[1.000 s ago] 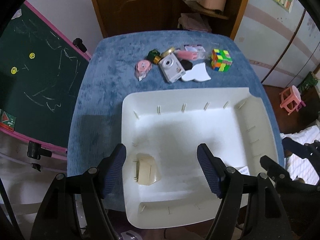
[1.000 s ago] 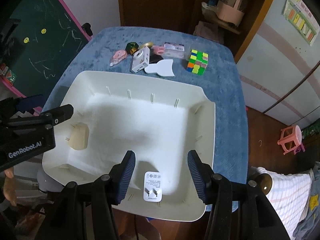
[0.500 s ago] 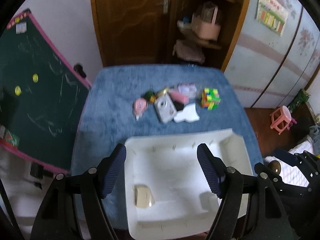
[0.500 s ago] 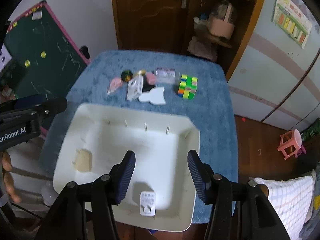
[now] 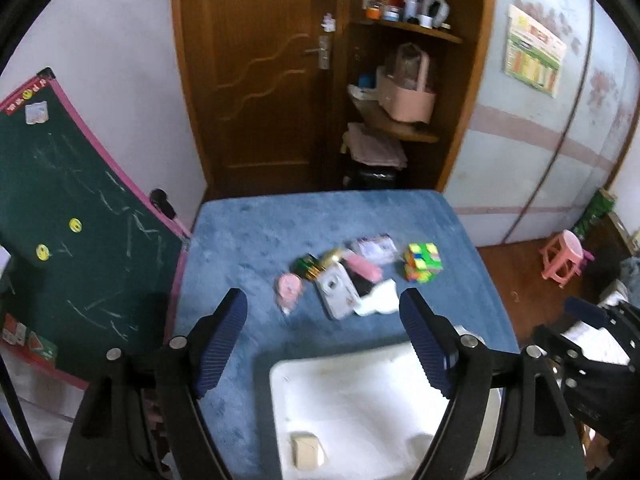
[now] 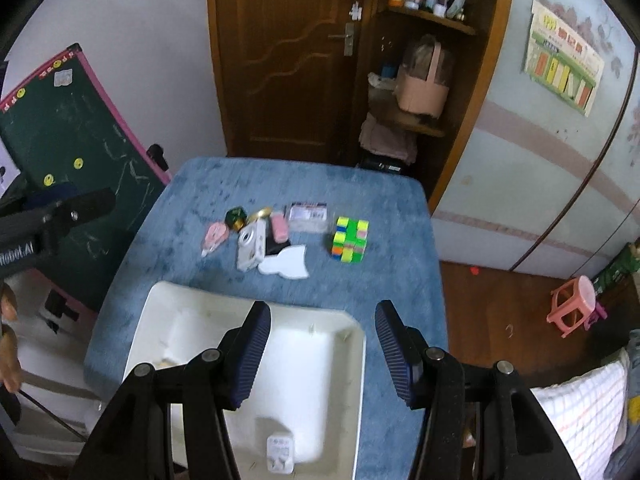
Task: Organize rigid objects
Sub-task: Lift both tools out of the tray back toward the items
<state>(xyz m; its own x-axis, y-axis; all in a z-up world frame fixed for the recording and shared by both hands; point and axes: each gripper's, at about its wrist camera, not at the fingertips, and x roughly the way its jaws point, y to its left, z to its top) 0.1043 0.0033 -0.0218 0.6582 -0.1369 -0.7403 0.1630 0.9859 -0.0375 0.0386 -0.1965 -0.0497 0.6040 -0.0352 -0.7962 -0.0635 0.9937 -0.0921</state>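
A white tray (image 5: 280, 372) sits at the near end of the blue table, holding a beige block (image 5: 306, 450) and a white plug adapter (image 6: 280, 454). Beyond it lie a colour cube (image 5: 422, 262), a silver camera (image 5: 336, 290), a pink tape dispenser (image 5: 289, 288), a pink eraser (image 5: 364, 268) and a white flat piece (image 5: 380, 300). My left gripper (image 5: 321, 294) hangs above the tray's far edge; its jaws are opening with nothing between them. My right gripper (image 6: 323, 306) hovers over the tray (image 6: 352, 332), open and holding nothing.
A green chalkboard (image 5: 60, 220) leans along the table's left side. A wooden door and a corner shelf stand behind the table. On the floor to the right is a pink stool (image 5: 564, 258). A hand (image 6: 8, 344) shows at the left edge.
Both grippers have risen and tilted upward, away from the tray. The tray has dropped to the bottom of both views. The left jaws stand slightly wider.
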